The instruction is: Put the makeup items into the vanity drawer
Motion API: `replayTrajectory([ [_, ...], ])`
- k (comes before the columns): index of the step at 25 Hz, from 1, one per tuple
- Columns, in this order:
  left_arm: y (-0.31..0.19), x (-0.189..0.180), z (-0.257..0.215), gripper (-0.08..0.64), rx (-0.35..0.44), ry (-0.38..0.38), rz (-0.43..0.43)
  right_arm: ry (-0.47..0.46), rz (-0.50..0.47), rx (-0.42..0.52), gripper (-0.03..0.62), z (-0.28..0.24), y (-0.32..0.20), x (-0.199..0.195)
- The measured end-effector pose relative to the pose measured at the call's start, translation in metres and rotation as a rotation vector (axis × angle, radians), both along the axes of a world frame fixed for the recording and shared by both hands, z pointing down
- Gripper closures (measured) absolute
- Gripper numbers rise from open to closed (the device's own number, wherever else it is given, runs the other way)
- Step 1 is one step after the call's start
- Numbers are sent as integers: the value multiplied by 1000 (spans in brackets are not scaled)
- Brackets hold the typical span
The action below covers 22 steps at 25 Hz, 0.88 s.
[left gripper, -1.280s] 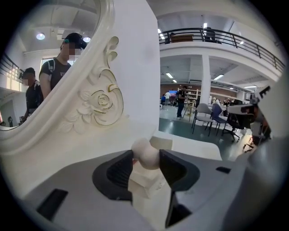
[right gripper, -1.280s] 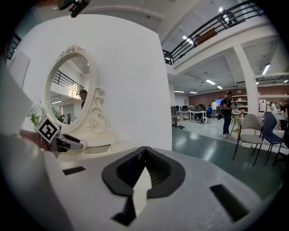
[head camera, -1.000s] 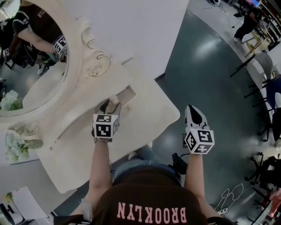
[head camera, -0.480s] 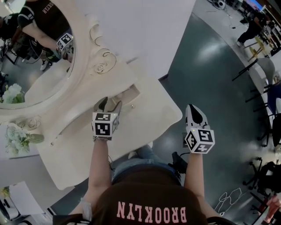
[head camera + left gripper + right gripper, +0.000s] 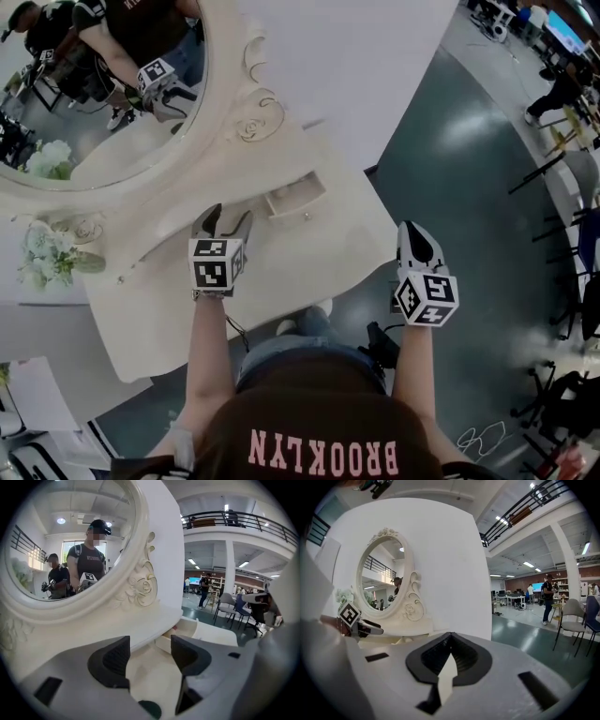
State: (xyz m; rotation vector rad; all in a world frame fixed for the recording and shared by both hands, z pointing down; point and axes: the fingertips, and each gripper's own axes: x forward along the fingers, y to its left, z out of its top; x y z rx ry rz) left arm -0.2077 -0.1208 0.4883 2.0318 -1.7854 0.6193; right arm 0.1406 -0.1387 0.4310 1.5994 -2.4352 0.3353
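Observation:
The cream vanity's small drawer (image 5: 295,199) stands pulled out under the mirror shelf. In the left gripper view the drawer (image 5: 199,632) lies ahead on the right, with a small pinkish thing (image 5: 174,628) just showing inside. My left gripper (image 5: 223,220) hovers over the tabletop, a short way left of the drawer. Its jaws have opened wider within the last second and stand open (image 5: 150,656) with nothing between them. My right gripper (image 5: 417,246) hangs beyond the table's right edge, over the floor. Its pads meet (image 5: 450,641), and it holds nothing.
An oval mirror (image 5: 94,84) in a carved frame rises behind the tabletop (image 5: 309,253). White flowers (image 5: 47,258) stand at the left. A white wall panel (image 5: 356,66) backs the vanity. Dark floor (image 5: 469,169) with chairs lies to the right.
My left gripper has drawn back from the drawer, leftward and a little up, and its jaws stand wider. The head view has swung, showing more of the mirror.

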Motion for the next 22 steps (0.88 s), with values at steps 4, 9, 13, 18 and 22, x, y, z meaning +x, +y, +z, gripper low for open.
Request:
replayTrajectory([
  [4, 20, -22, 1, 308, -4, 1, -43, -13, -20, -9, 595, 1, 7, -15],
  [9, 41, -38, 8, 308, -27, 18, -67, -6, -47, -24, 594, 5, 19, -34],
  [13, 52, -34, 24, 308, -61, 23, -41, 11, -49, -51, 594, 14, 31, -39],
  [18, 67, -24, 56, 308, -133, 41, -10, 41, -22, -104, 595, 35, 52, -32],
  [22, 77, -21, 82, 308, -195, 56, -1, 71, -17, -159, 595, 54, 66, -32],
])
